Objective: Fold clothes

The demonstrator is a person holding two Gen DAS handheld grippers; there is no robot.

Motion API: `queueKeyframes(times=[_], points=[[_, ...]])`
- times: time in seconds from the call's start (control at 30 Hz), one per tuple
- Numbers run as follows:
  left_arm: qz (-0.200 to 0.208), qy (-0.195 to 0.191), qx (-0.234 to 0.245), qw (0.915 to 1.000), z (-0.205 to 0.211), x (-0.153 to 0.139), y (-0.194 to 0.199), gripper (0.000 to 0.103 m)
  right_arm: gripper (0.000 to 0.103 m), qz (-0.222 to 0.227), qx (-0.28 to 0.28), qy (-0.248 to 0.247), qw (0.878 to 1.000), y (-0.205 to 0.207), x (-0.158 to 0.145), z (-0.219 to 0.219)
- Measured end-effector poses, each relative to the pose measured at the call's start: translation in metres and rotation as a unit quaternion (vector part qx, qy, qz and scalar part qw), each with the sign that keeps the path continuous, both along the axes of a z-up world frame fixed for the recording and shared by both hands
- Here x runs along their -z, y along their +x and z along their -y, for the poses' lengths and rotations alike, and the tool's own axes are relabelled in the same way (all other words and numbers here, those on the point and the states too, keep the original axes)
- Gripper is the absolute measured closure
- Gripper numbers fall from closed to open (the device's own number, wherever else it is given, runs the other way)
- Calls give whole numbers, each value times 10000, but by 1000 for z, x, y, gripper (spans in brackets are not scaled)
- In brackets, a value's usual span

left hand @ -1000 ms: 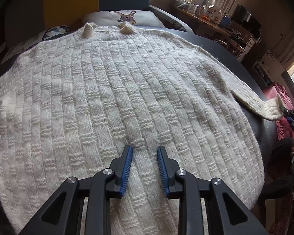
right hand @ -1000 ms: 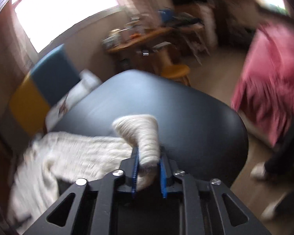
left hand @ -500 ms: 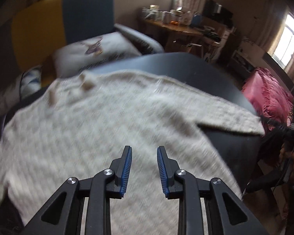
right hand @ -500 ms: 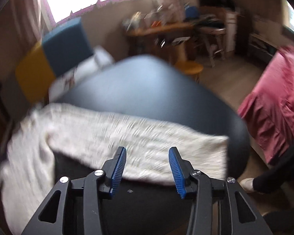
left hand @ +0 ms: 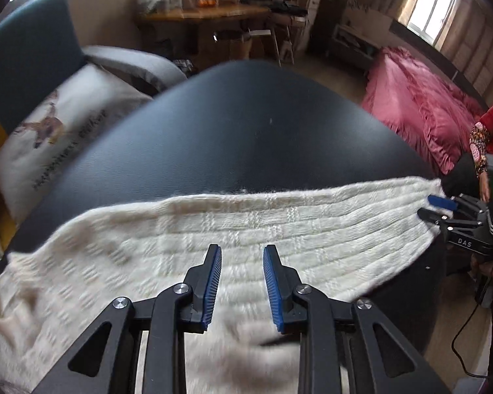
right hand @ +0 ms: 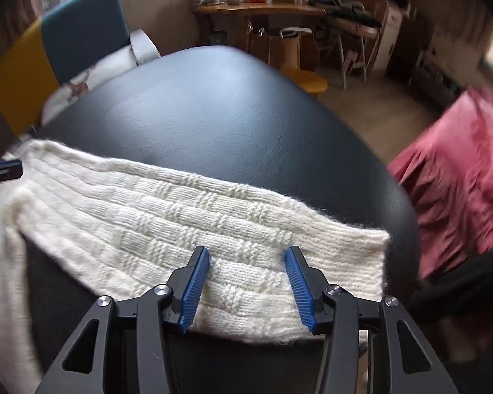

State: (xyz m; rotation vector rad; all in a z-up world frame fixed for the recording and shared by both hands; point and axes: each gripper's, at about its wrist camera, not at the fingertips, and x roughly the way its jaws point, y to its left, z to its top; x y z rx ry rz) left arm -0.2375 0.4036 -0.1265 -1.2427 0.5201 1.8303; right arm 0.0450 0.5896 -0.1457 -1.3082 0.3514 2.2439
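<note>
A cream cable-knit sweater [left hand: 187,262] lies on a dark, rounded surface [left hand: 246,124]. One sleeve [right hand: 187,229] is stretched flat across the near part of the surface, its cuff end toward the right edge.

The left hand-held gripper [left hand: 240,277] hovers over the knit with its blue-padded jaws spread and nothing between them. The right hand-held gripper [right hand: 246,284] sits low over the sleeve near the cuff, jaws spread wider, also empty. Whether its pads [right hand: 194,282] touch the wool cannot be told.

Likely risks: the cuff end lies close to the surface's right edge, so a sideways nudge could let it slide off and drag the sleeve with it. The knit looks thick and loose, so a shallow pinch might catch only the top layer, or snag a strand on the ribbed pads. Lifting the sleeve from one point could also bunch it and spoil a clean fold.

Much is hidden. The sweater's body, collar and other sleeve are cut off at the left and bottom of both views, so how far folding has got is unclear. The near hem in the left wrist view is blurred. The surface's near edge sits behind the gripper bodies.

A pink bedspread [left hand: 420,105], a cushioned armchair [left hand: 49,98] and a cluttered wooden desk [right hand: 263,10] stand behind. A person's patterned sleeve [left hand: 480,141] shows at far right.
</note>
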Motion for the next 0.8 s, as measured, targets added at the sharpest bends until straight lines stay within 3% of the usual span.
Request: queueKeyframes(times=[0.1,0.23,0.33,0.43,0.5,0.57,0.63,0.7,0.8], points=[[255,-256,-133,9993,-22,31,-17,77,50,-37,43,328,9994,-15,3,-13],[310,202,-571,9977,-15,34,-22,77,49,-183,147,456,9987,-24,4,-26],[320,301,-544,9976,-9,29,-19,77,49,-187,182,433,9987,-28,2,-30],[716,770,-915,9902,15,14,-28,77,48,-246,273,216,9991,-29,-6,-29],[741,1092,-1232,9836,43,1,-30,77,47,-782,283,-279,9961,-26,-21,-19],[706,1326,-1497,9773,72,-8,-29,77,38,-1653,-37,-1421,9759,-21,-35,2],[695,1392,-1662,9737,97,-10,-24,77,30,-2147,-416,-2609,9403,-27,-34,29],[680,1382,-1712,9731,116,-8,-13,77,30,-2256,-555,-3406,9110,-39,-24,57],[678,1366,-1680,9739,134,0,5,77,30,-2252,-173,-4230,8775,-54,2,92]])
